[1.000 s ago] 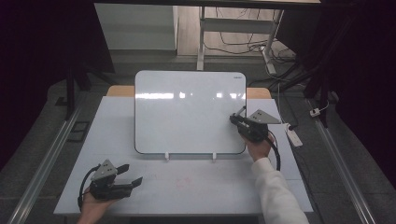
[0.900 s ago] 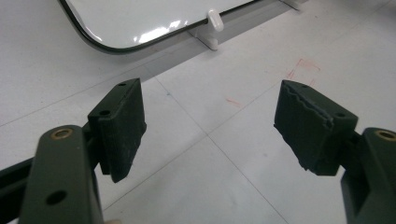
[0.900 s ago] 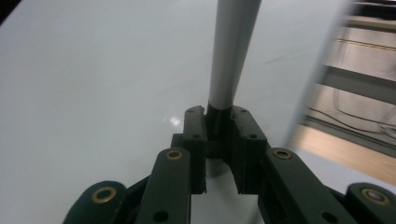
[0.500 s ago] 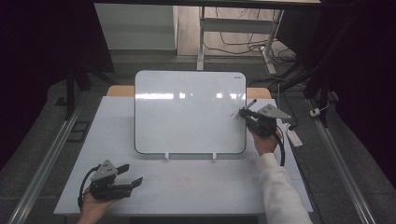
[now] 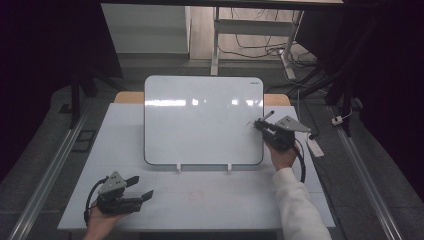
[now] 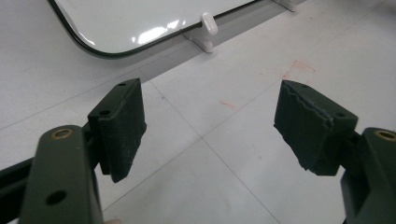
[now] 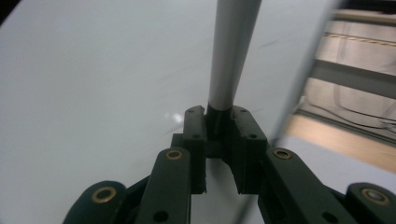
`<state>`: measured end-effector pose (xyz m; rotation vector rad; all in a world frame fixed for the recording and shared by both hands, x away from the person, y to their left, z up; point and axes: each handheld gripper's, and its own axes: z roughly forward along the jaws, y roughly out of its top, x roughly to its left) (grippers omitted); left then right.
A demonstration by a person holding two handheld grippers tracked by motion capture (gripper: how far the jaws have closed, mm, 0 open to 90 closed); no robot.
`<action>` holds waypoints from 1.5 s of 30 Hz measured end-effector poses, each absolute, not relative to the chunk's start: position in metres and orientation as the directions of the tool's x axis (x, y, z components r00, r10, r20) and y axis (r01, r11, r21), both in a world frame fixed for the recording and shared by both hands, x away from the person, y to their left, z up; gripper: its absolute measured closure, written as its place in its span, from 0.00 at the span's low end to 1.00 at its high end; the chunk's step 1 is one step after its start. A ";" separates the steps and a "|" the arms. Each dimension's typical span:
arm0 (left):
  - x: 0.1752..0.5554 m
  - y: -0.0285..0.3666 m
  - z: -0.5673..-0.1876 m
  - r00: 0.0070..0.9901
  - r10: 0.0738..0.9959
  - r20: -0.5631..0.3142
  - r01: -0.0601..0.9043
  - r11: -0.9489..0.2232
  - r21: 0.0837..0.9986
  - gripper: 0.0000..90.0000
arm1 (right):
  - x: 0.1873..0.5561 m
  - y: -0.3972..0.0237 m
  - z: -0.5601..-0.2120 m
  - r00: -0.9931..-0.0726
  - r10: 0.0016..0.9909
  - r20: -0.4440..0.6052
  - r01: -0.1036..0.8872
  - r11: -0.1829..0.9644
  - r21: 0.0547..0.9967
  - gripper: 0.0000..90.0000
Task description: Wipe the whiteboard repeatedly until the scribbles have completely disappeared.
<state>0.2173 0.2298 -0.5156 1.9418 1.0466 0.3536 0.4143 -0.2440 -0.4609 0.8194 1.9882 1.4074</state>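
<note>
Your right gripper [image 5: 261, 125]: clamped on a marker [image 7: 231, 51] at the whiteboard [image 5: 200, 120]. Your left gripper [image 5: 142, 187]: jaws wide, empty, on the table [image 5: 225, 192].

Take the whiteboard [image 5: 202, 120] as your landmark: it stands propped at the back middle of the desk [image 5: 220, 195]. Your left gripper [image 5: 135, 187] lies in front of its left corner. Your right gripper [image 5: 261, 125], with the marker [image 5: 266, 117], sits at its right edge.
</note>
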 end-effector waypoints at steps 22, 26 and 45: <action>0.218 0.231 -0.516 0.602 0.784 -0.150 0.536 -0.258 0.804 0.28 | 0.400 -0.238 -0.470 -0.658 0.738 -0.148 0.137 0.310 0.941 0.86; 0.217 0.228 -0.515 0.609 0.779 -0.145 0.530 -0.265 0.806 0.28 | 0.412 -0.245 -0.462 -0.614 0.781 -0.110 0.142 0.246 0.959 0.86; 0.218 0.232 -0.516 0.600 0.785 -0.151 0.534 -0.253 0.807 0.28 | 0.415 -0.233 -0.459 -0.693 0.705 -0.152 0.130 0.329 0.935 0.86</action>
